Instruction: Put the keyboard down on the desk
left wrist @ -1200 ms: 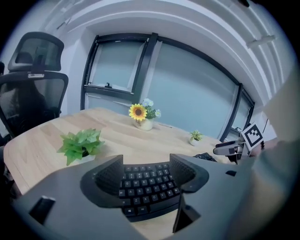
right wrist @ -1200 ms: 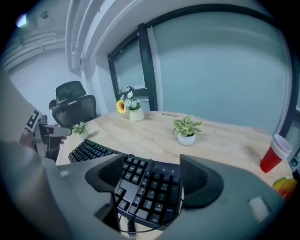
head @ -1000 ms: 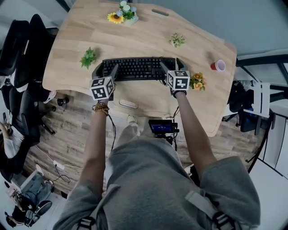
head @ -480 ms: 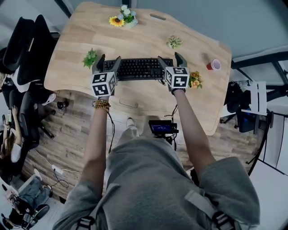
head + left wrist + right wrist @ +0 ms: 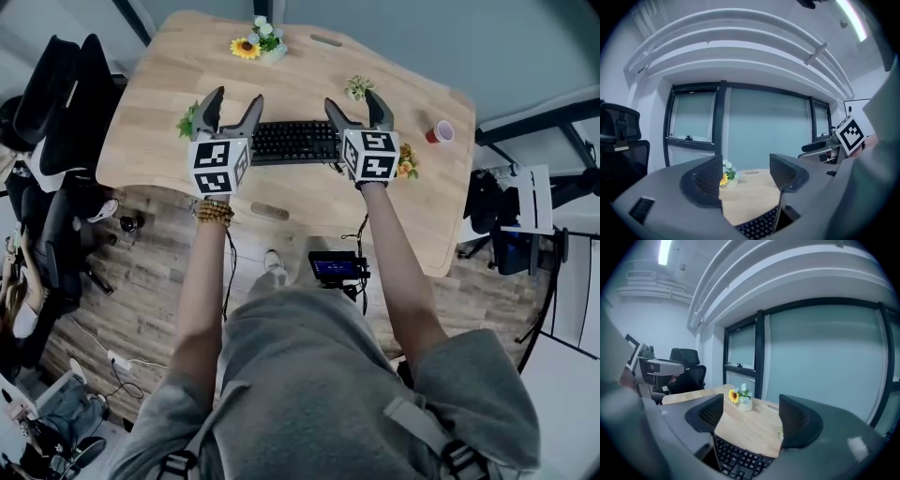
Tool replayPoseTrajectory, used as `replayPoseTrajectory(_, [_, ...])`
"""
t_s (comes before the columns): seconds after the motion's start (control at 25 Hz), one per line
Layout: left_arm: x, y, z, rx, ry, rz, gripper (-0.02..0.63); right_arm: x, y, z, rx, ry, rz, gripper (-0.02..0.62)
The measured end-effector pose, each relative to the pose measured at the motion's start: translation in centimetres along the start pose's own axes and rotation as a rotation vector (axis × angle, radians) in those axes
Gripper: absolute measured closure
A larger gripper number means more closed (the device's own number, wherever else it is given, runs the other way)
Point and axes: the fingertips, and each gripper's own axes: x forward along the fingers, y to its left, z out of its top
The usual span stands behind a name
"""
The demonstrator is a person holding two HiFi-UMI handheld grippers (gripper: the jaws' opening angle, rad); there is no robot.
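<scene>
Jaws of the left hand-held gripper (image 5: 238, 96) are standing wide apart and gripping nothing; in the left gripper view (image 5: 745, 176) only bare wood and a far flower pot are showing between them. The right hand-held gripper (image 5: 352, 101) is likewise spread and empty, with the same open gap showing in the right gripper view (image 5: 750, 416). Both are hovering over the keyboard (image 5: 295, 141), one above each end, and it is appearing in each gripper view below the jaws and not between them (image 5: 759, 227) (image 5: 736, 460), so neither seems to be touching it. The keyboard is lying flat on the tabletop (image 5: 309, 84), near the front edge and roughly square to the person. Beyond it a sunflower pot (image 5: 258, 37) is sitting at the far edge, a small green plant (image 5: 358, 86) is standing behind the right gripper, and a red cup (image 5: 436, 133) is resting off to the right, well apart from the keyboard. Judging from this, the task is looking finished: the keyboard is down and released. All that is remaining, if anything, is drawing both grippers back clear of it.
</scene>
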Motion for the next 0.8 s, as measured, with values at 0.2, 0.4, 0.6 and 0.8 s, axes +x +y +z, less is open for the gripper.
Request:
replayPoseTrajectory(0.2, [-1.5,-1.5,3.9,0.027,-0.100,-0.012,0.298,-1.7,2.0,4.2,-0.041,-0.084,0.004,0.221])
replayPoseTrajectory(0.4, [-3.2,-4.3,7.6,0.082,-0.195,-0.047,0.298,-3.9,4.4,7.9,-0.086,-0.162,0.018,0.221])
replayPoseTrajectory(0.6, [-5.0,-6.3,9.8,0.101,-0.243,-0.065,0.298,-6.4,6.2,10.5,-0.106,-0.234,0.021,0.221])
replayPoseTrajectory(0.8, [-7.0,-7.0,11.5,0.097,-0.292,-0.054,0.305,-8.8,7.8,12.2,-0.118,-0.286,0.029,0.221])
